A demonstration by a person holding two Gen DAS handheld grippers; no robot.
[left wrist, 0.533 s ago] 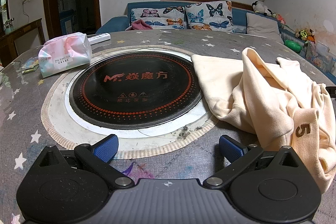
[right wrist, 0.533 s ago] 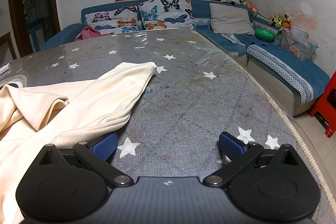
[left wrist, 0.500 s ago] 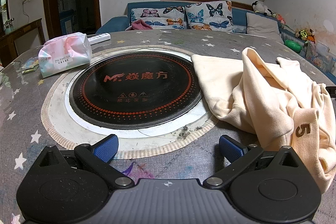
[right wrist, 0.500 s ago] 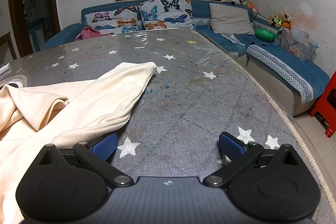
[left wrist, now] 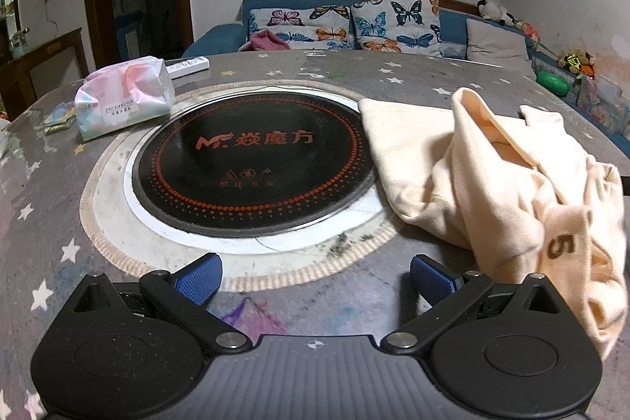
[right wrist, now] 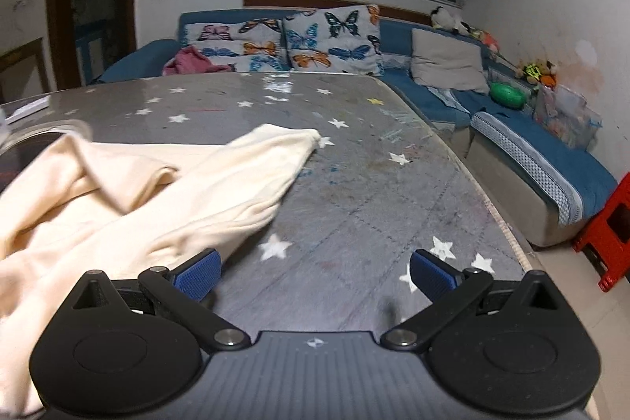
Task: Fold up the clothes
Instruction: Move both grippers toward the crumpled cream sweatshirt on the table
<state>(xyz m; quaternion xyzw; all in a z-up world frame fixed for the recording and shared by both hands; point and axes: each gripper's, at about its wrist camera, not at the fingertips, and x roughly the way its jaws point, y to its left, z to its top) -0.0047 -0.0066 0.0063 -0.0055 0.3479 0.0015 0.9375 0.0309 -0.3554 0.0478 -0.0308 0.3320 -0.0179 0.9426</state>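
Note:
A crumpled cream garment (left wrist: 492, 184) with a brown "5" lies on the grey star-patterned table, right of the round black hotplate (left wrist: 252, 164). It also shows in the right wrist view (right wrist: 138, 199), one sleeve stretched toward the table's middle. My left gripper (left wrist: 315, 278) is open and empty, low over the table near the hotplate's front rim, left of the garment. My right gripper (right wrist: 315, 274) is open and empty, its left finger (right wrist: 197, 274) at the garment's edge.
A pink tissue pack (left wrist: 124, 101) and a white remote (left wrist: 187, 65) lie at the table's far left. A blue sofa (right wrist: 512, 128) with butterfly cushions runs behind and to the right. A red stool (right wrist: 606, 227) stands beyond the table's right edge (right wrist: 500, 219).
The right wrist view has shifted slightly and looks blurred, so the right gripper is moving. The left gripper and the garment stay as they were.

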